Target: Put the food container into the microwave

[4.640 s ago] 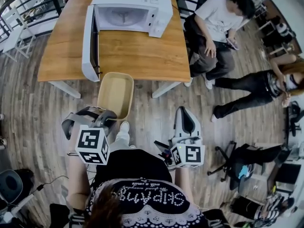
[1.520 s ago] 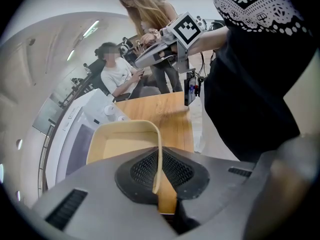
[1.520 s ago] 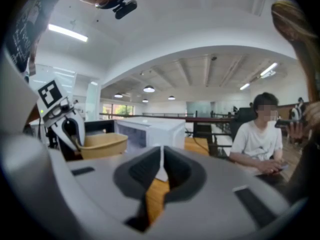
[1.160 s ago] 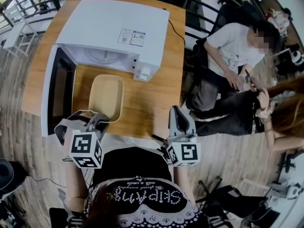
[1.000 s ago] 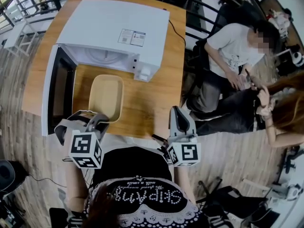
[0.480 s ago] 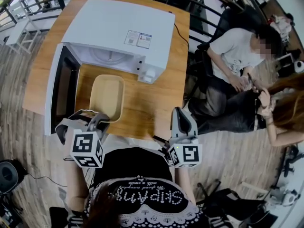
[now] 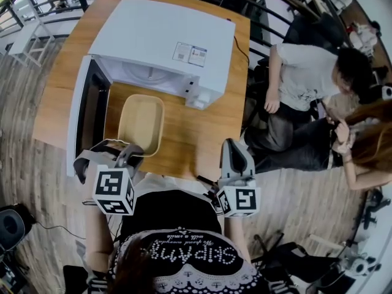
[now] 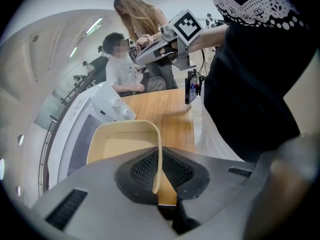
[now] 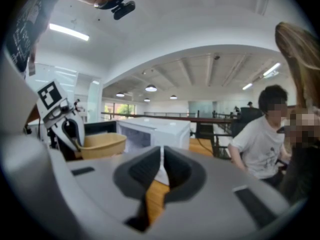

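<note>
**Head view, looking steeply down.** Hidden or unclear:
- The cavity of the microwave (image 7: pixel 162 38) shows only as a narrow strip under its white top.
- The near wall of the food container (image 7: pixel 141 122) is covered by the left gripper (image 7: pixel 130 153).
- Whether the container's base touches the table (image 7: pixel 205 133) cannot be told from above.

The left gripper's jaws are clamped on the container's near rim, the thin wall pinched between the black pads (image 8: pixel 172 171). The container is beige and empty. It sits toward the table's near edge, just before the cavity mouth and beside the open door (image 7: pixel 82 124), which reaches to that edge.

The right gripper (image 7: pixel 233 149) is at the near right corner, jaws together with nothing between them.

A seated person (image 7: pixel 300 78) and a long-haired person (image 7: pixel 367 155) are beyond the right edge. A black cable (image 7: pixel 241 41) runs near that edge.

A label (image 7: pixel 188 54) on the microwave's top carries print too small to read. The lettering on the wearer's dark top (image 7: pixel 177 253) is upside down and not legible.
</note>
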Motion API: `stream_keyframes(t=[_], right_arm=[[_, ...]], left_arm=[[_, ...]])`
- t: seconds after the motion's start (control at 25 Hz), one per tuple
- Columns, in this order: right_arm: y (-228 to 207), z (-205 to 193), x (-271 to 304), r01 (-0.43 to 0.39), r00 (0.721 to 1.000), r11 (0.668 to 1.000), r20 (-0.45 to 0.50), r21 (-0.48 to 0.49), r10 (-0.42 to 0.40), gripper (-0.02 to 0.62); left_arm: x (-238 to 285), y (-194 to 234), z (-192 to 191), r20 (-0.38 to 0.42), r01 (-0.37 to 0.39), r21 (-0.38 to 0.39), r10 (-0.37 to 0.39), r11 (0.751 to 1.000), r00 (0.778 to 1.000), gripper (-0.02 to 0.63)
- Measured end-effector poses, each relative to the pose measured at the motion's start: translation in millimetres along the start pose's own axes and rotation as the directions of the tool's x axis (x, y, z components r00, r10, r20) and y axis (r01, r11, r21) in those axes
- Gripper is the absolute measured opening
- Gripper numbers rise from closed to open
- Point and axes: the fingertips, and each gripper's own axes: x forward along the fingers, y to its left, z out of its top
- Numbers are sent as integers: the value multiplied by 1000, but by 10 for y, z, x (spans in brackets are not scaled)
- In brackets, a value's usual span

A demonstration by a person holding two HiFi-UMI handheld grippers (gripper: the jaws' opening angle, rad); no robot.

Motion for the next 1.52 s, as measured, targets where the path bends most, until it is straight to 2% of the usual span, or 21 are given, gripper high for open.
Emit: stream_keyframes(t=[0.96, 1.52], right_arm=[[-141, 6, -26, 71, 997, 997, 0, 28, -71, 40], [-119, 0, -7, 79, 997, 997, 11, 23, -80, 40]], left_arm=[[33, 116, -7, 6, 19, 26, -19, 999, 1000, 44], [141, 413, -102, 14, -45, 46, 44, 998, 999, 43]])
